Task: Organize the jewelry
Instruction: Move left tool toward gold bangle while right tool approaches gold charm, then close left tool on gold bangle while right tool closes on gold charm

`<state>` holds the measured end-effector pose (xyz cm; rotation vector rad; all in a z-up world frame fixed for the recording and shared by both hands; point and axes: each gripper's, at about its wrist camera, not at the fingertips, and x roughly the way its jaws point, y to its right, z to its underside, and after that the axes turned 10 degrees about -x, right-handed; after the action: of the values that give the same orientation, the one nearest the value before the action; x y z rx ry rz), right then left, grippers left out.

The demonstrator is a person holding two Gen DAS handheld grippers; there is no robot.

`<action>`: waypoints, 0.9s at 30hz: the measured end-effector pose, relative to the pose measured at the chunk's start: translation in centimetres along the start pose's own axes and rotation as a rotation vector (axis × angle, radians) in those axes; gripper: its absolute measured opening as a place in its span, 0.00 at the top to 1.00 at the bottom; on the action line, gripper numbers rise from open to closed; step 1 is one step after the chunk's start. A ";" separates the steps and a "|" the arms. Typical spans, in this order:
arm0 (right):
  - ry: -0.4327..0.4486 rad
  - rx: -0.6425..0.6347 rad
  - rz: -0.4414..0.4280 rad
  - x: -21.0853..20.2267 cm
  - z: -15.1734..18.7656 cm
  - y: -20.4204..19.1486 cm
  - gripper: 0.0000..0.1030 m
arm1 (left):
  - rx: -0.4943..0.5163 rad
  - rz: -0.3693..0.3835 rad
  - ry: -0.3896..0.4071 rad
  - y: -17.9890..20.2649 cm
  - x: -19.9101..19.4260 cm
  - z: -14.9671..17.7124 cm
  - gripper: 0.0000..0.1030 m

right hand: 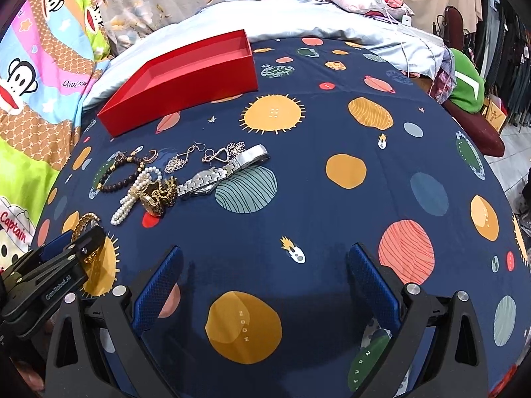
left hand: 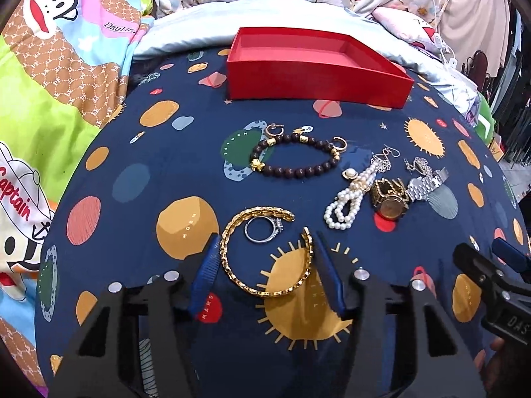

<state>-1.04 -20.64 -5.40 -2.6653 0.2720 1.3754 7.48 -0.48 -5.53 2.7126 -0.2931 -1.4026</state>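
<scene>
- In the left wrist view, the left gripper (left hand: 265,258) has its two blue pads (left hand: 207,265) on either side of the gold chain bracelet (left hand: 262,252). The left pad touches or nearly touches the chain's left curve; the right pad lies against its right end. The jaws are half closed around it, and I cannot tell whether they pinch yet.
- The bracelet is an open loop lying flat on the navy planet-print bedspread (left hand: 139,172), its gap towards one o'clock and its width running nine to three, straight across the finger line. A silver ring (left hand: 264,229) lies inside the loop near twelve o'clock, close to the chain, and could be dragged along.
- At twelve o'clock, well beyond, stands the red box (left hand: 315,76), open and seemingly empty, its long side crosswise. Between it and the bracelet lies the dark bead bracelet (left hand: 295,159).
- At two o'clock sit the pearl strand (left hand: 348,199), the gold watch (left hand: 388,199) and the silver watch (left hand: 424,182), bunched together.
- At four o'clock the right gripper (left hand: 491,265) points in from the edge.
- In the right wrist view, the right gripper (right hand: 265,285) hangs with jaws spread wide over bare cloth, holding nothing; the jewellery lies at ten o'clock, the box at eleven.
- The left hand is much nearer the chain, tilted steeply down; I judge the lift is its job.
</scene>
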 end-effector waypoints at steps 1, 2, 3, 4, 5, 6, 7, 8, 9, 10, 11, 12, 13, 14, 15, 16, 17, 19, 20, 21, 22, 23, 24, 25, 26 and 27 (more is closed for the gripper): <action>0.001 -0.003 -0.003 0.0 0.0 -0.1 0.05 | -0.005 0.010 -0.004 -0.1 -0.2 0.0 0.48; 0.002 -0.006 -0.005 0.0 -0.1 -0.1 0.05 | -0.010 0.016 -0.004 -0.1 -0.3 0.0 0.48; 0.004 -0.013 -0.006 0.0 -0.1 -0.2 0.05 | -0.015 0.025 -0.003 -0.2 -0.6 0.0 0.48; 0.008 -0.021 -0.008 0.0 -0.2 -0.4 0.05 | -0.021 0.031 0.002 -0.4 -1.1 0.0 0.48; 0.011 -0.031 -0.014 -0.1 -0.3 -0.6 0.08 | -0.024 0.035 0.007 -0.5 -1.4 0.0 0.48; 0.013 -0.041 -0.020 0.0 -0.4 -0.8 0.09 | -0.028 0.041 0.012 -0.6 -1.8 -0.1 0.48; 0.014 -0.050 -0.024 0.0 -0.5 -1.0 0.11 | -0.034 0.051 0.013 -0.7 -2.2 -0.2 0.47; 0.015 -0.060 -0.030 0.1 -0.6 -1.2 0.12 | -0.039 0.064 0.010 -0.9 -2.5 -0.2 0.48; 0.016 -0.063 -0.034 0.1 -0.7 -1.4 0.13 | -0.048 0.085 0.002 -1.0 -2.8 -0.3 0.48; 0.016 -0.064 -0.043 0.2 -0.9 -1.5 0.15 | -0.059 0.102 0.002 -1.2 -3.2 -0.4 0.47; 0.015 -0.063 -0.054 0.3 -0.9 -1.6 0.16 | -0.062 0.111 0.006 -1.2 -3.5 -0.5 0.47; 0.014 -0.061 -0.060 0.3 -1.0 -1.7 0.17 | -0.062 0.116 0.014 -1.1 -3.9 -0.5 0.47; 0.012 -0.060 -0.065 0.4 -1.0 -1.7 0.18 | -0.060 0.114 0.020 -1.1 -4.1 -0.6 0.47; 0.009 -0.062 -0.073 0.5 -1.1 -1.9 0.19 | -0.062 0.115 0.025 -1.1 -4.3 -0.7 0.47; 0.008 -0.065 -0.079 0.5 -1.1 -2.1 0.20 | -0.065 0.120 0.026 -1.2 -4.4 -0.7 0.47; 0.007 -0.070 -0.086 0.6 -1.2 -2.3 0.23 | -0.070 0.118 0.027 -1.3 -4.5 -0.9 0.47; 0.006 -0.074 -0.093 0.7 -1.4 -2.5 0.25 | -0.072 0.115 0.030 -1.4 -4.5 -1.0 0.47; 0.008 -0.085 -0.130 0.9 -1.7 -3.1 0.31 | -0.070 0.099 0.040 -1.7 -4.7 -1.1 0.47; 0.007 -0.090 -0.146 1.1 -1.9 -3.5 0.35 | -0.070 0.092 0.043 -1.9 -4.7 -1.2 0.47; 0.004 -0.096 -0.169 1.4 -2.2 -3.9 0.36 | -0.072 0.085 0.044 -2.1 -4.6 -1.3 0.47; 0.000 -0.098 -0.183 1.6 -2.4 -4.1 0.40 | -0.077 0.081 0.044 -2.3 -4.6 -1.4 0.47; -0.004 -0.102 -0.196 1.9 -2.5 -4.4 0.44 | -0.084 0.078 0.042 -2.7 -4.5 -1.5 0.47; -0.011 -0.107 -0.211 2.2 -2.7 -4.8 0.46 | -0.093 0.075 0.040 -2.9 -4.4 -1.5 0.47; -0.007 -0.116 -0.212 2.4 -2.9 -5.2 0.46 | -0.102 0.071 0.038 -3.2 -4.3 -1.5 0.47; -0.001 -0.125 -0.210 2.4 -3.0 -5.5 0.47 | -0.108 0.068 0.036 -3.5 -4.2 -1.6 0.47; 0.000 -0.139 -0.210 2.5 -3.1 -5.8 0.49 | -0.114 0.065 0.035 -3.7 -4.2 -1.6 0.47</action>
<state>4.16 -15.81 -5.49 -2.7094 -0.1055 1.3742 6.92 4.00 -1.83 2.6086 -0.2878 -1.3122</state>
